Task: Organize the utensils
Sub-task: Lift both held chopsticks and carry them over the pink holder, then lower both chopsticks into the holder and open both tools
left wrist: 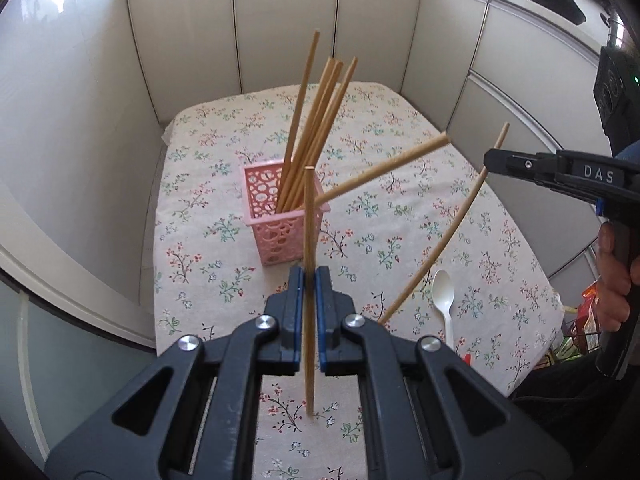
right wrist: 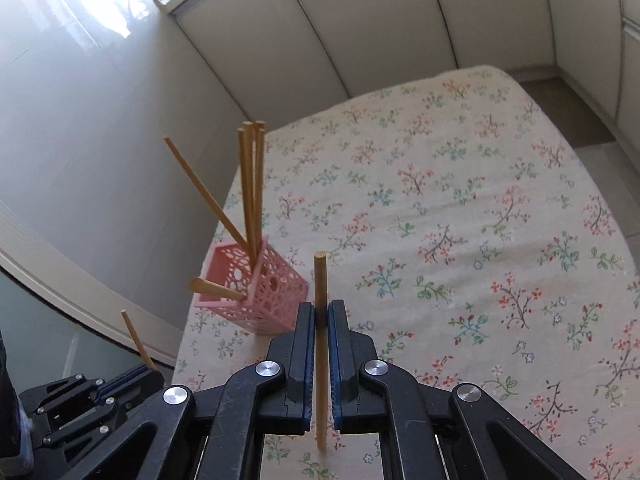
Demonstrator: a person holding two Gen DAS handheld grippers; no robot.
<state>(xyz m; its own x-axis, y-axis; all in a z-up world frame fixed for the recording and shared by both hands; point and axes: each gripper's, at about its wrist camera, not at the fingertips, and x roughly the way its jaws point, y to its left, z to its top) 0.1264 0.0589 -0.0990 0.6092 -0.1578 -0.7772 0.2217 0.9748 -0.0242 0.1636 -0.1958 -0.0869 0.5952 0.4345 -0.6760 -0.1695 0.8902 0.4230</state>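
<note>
**Both grippers clamped on single chopsticks above the table**

The left gripper [left wrist: 309, 276] is seen closed, its blue pads pressed on a wooden chopstick [left wrist: 309, 292] held near upright between them. The stick runs above and below the jaws. The right gripper [right wrist: 320, 312] is likewise closed on a second chopstick [right wrist: 321, 344], gripped at about mid-length; in the left wrist view this stick [left wrist: 448, 240] is seen slanting, with its lower end over the cloth.

Beyond the left jaws a pink perforated basket [left wrist: 280, 224] is observed standing on the floral tablecloth [left wrist: 400, 200]. A bundle of chopsticks [left wrist: 316, 128] is standing in it, leaning apart, and one further chopstick [left wrist: 384, 172] is lying low across its rim, projecting sideways.

A white plastic spoon [left wrist: 444, 300] is noted lying flat on the cloth, well apart from the basket. A hand [left wrist: 612, 280] is visible on the right gripper's handle.
</note>
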